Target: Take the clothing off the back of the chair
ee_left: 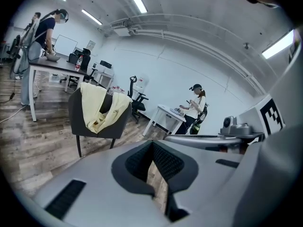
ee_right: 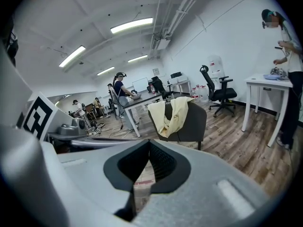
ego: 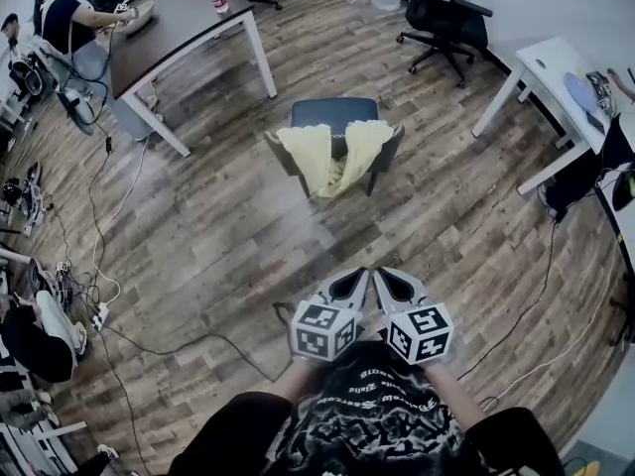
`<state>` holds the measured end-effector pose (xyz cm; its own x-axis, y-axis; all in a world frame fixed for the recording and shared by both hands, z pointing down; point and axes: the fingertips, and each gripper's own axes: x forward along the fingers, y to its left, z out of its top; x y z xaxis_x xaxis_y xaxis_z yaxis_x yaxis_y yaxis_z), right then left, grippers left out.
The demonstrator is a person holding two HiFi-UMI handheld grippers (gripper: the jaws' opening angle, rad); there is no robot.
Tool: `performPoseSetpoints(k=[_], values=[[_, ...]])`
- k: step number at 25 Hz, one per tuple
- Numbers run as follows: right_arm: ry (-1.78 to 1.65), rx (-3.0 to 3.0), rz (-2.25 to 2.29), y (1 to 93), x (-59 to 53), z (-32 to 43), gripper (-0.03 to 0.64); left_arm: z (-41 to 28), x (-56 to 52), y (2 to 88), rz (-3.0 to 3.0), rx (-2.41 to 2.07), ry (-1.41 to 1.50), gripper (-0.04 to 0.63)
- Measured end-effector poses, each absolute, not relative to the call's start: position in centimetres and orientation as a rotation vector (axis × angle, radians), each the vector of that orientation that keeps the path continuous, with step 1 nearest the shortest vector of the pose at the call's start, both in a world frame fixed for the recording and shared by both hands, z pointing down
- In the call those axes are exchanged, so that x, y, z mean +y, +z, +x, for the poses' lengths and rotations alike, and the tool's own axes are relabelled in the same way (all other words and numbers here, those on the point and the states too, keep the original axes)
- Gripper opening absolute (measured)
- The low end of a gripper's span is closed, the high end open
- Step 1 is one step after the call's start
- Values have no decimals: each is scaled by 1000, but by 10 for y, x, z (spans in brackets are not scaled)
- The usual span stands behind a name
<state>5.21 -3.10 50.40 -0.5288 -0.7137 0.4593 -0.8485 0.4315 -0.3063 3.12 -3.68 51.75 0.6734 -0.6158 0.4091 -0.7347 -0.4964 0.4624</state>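
Note:
A pale yellow garment [ego: 332,157] hangs over the backrest of a dark grey chair [ego: 335,112] in the middle of the wooden floor, with its two halves drooping down the back. My left gripper [ego: 350,286] and right gripper [ego: 395,286] are side by side near my body, well short of the chair and pointing toward it. Both are shut with nothing in them. In the left gripper view the garment [ee_left: 99,108] lies ahead to the left, beyond the shut left gripper [ee_left: 155,176]. The right gripper view shows the garment [ee_right: 170,113] ahead, past the shut right gripper [ee_right: 142,176].
A dark-topped desk [ego: 189,18] with a bottle stands at the back left, a black office chair [ego: 446,18] at the back right, and a white desk [ego: 546,77] on the right. Cables [ego: 109,296] trail over the floor at left. People [ego: 60,18] work around the room.

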Motion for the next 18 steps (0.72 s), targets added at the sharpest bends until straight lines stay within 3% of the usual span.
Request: performPoseSetpoints(k=[18], values=[[777, -2359, 1493, 505, -81, -6, 3, -42, -94, 506, 2343, -978, 195, 9]])
